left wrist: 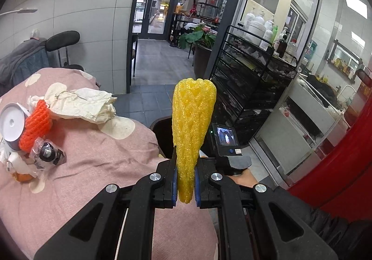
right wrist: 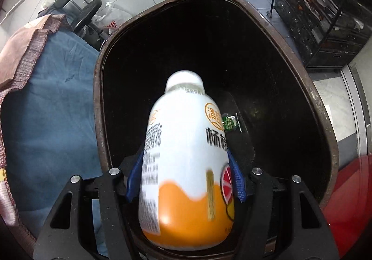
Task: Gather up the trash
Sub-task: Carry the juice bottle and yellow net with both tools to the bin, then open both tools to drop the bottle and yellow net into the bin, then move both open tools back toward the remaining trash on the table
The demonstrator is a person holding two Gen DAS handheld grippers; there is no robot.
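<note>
My left gripper (left wrist: 185,180) is shut on a yellow foam net sleeve (left wrist: 193,118) that stands upright above a pink-covered table (left wrist: 97,155). On the table's left lie crumpled white paper (left wrist: 86,104), an orange foam net (left wrist: 36,125), a white round lid (left wrist: 11,123) and clear wrappers (left wrist: 46,155). My right gripper (right wrist: 186,176) holds a white and orange drink bottle (right wrist: 186,162) over the open dark trash bin (right wrist: 325,120), cap pointing down into it. The bottle is blurred. A green wrapper (right wrist: 230,122) lies inside the bin.
A black wire rack (left wrist: 251,78) with bottles stands to the right, beside a red surface (left wrist: 344,167). A black chair (left wrist: 62,41) stands behind the table. A blue cloth (right wrist: 51,108) hangs left of the bin. The tiled floor (left wrist: 158,59) runs toward glass doors.
</note>
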